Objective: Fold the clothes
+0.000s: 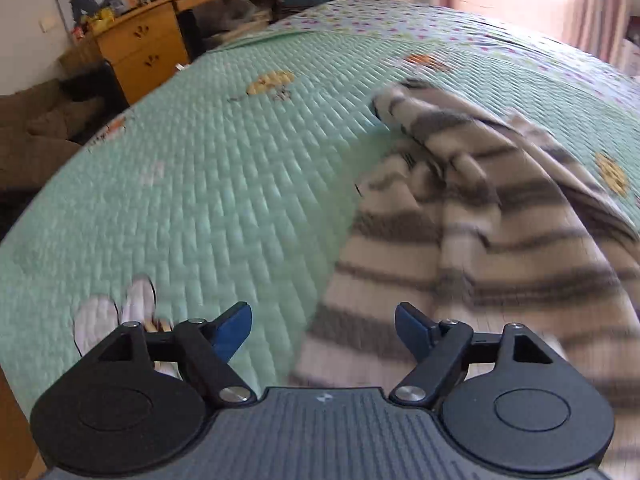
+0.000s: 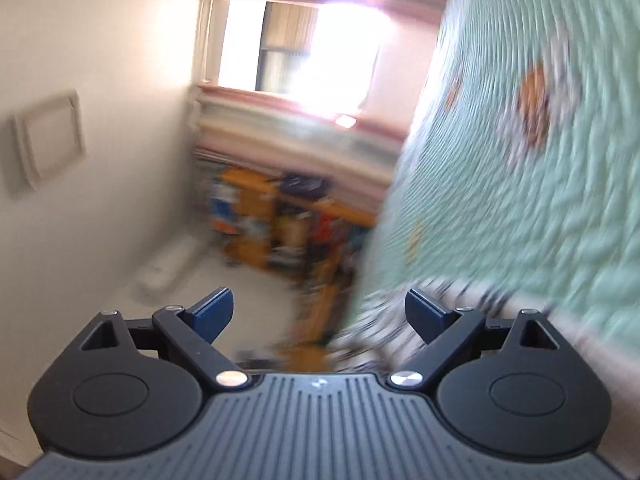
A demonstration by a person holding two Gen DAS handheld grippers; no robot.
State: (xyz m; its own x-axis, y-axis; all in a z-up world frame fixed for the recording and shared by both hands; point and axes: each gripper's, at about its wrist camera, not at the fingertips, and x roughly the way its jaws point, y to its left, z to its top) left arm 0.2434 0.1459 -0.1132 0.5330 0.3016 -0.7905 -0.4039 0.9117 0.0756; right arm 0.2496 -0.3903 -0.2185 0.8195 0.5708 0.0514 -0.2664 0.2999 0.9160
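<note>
Where left wrist view looks down: left gripper (image 1: 323,330) spread wide, holding nothing, over green quilted bedspread (image 1: 200,184); striped knit garment (image 1: 460,248) lies rumpled just right of it. Soft, light, floppy; likely best pinched at hem edge. Right wrist view: blurred; right gripper (image 2: 319,314) wide apart, empty; striped fabric barely visible beneath.

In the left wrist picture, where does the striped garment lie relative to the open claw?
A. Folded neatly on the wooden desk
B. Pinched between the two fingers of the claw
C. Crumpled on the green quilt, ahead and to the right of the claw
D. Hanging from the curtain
C: the garment lies rumpled on the quilt, right of the left claw, whose jaws stand apart and empty.
</note>
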